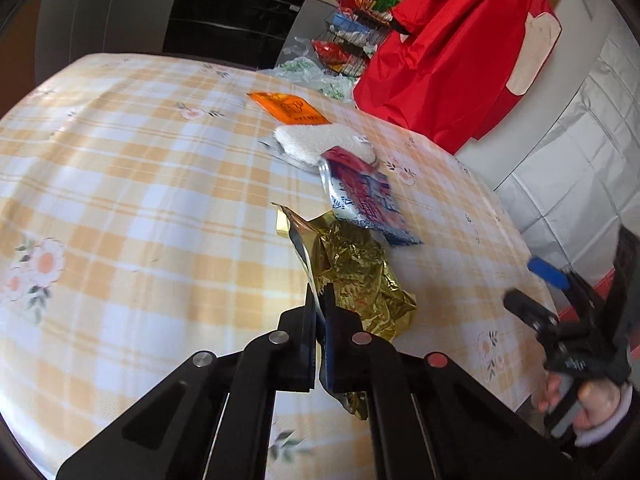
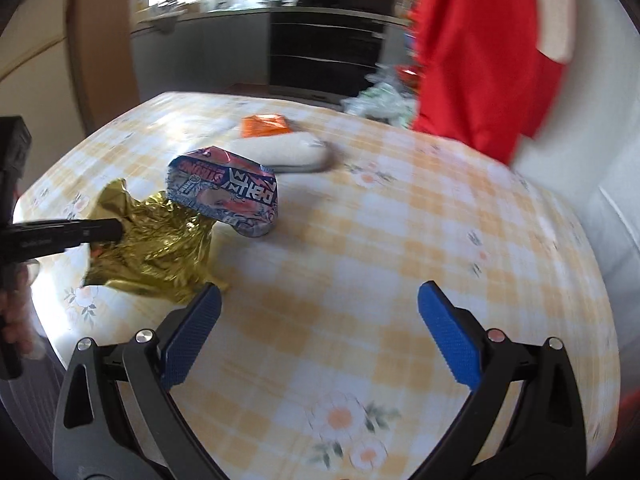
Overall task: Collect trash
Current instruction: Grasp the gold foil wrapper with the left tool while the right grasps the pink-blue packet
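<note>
Left fingers pinch my gold wrapper on the worktop; right fingers gape wide, holding nothing.

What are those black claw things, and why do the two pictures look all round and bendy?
They are hand-held grabbers; a person holds one in each hand. Each carries a wide-eyed camera looking along its two fingers, which bends the picture. One picture comes from the left grabber, the other from the right grabber. On the checked tablecloth lie a gold foil wrapper, a red and blue snack bag, a white fluffy cloth and an orange packet. The left grabber is pinched shut on the gold foil wrapper. The right grabber is open and empty.
</note>
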`<state>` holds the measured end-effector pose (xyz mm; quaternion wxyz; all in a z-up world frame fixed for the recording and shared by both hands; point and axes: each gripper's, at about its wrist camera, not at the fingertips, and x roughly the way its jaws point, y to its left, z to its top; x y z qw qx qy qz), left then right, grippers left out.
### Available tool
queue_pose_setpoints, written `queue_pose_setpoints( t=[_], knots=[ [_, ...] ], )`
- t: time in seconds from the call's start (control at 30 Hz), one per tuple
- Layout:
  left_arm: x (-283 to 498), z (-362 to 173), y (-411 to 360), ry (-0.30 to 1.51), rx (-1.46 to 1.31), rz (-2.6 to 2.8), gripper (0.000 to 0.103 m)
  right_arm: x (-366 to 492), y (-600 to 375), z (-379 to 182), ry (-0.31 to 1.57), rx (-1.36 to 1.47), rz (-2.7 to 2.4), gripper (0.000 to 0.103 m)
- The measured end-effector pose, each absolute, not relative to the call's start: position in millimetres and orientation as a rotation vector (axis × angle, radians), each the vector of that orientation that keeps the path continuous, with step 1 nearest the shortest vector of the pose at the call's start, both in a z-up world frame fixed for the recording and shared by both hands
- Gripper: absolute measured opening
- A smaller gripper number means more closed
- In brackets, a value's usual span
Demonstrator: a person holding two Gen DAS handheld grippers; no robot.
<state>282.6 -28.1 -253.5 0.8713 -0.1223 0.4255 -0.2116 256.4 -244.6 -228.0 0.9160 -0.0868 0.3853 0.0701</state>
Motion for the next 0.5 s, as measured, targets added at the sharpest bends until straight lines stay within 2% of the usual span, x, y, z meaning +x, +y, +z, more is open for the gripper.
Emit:
queue_pose_setpoints(
  t=[0.17, 0.27, 0.37, 0.43, 0.47, 0.5],
  knots=[
    [263.9, -247.1, -14.7, 0.876, -0.208, -0.457, 0.003, 288.8, -193.6, -237.1, 0.792, -0.313, 0.265, 0.094],
    [259.3, -246.1, -10.3, 0.872, -0.2, -0.465, 0.003, 306.9, -161.0, -248.5, 0.819, -0.411, 0.31, 0.078],
    [256.6, -244.2, -9.8, 0.862, -0.18, -0.477, 0.003, 320.2, -139.0, -260.5, 0.844, -0.485, 0.325, 0.072],
    [254.9, -243.5, -10.3, 0.856, -0.159, -0.486, 0.003, 325.1, -132.2, -262.4, 0.847, -0.5, 0.339, 0.058],
    [254.1, -242.8, -10.1, 0.85, -0.152, -0.487, 0.003, 327.6, -130.0, -262.6, 0.863, -0.494, 0.357, 0.04],
    [253.3, -242.2, -9.8, 0.845, -0.148, -0.488, 0.003, 328.4, -128.9, -261.5, 0.873, -0.485, 0.371, 0.032]
  ],
)
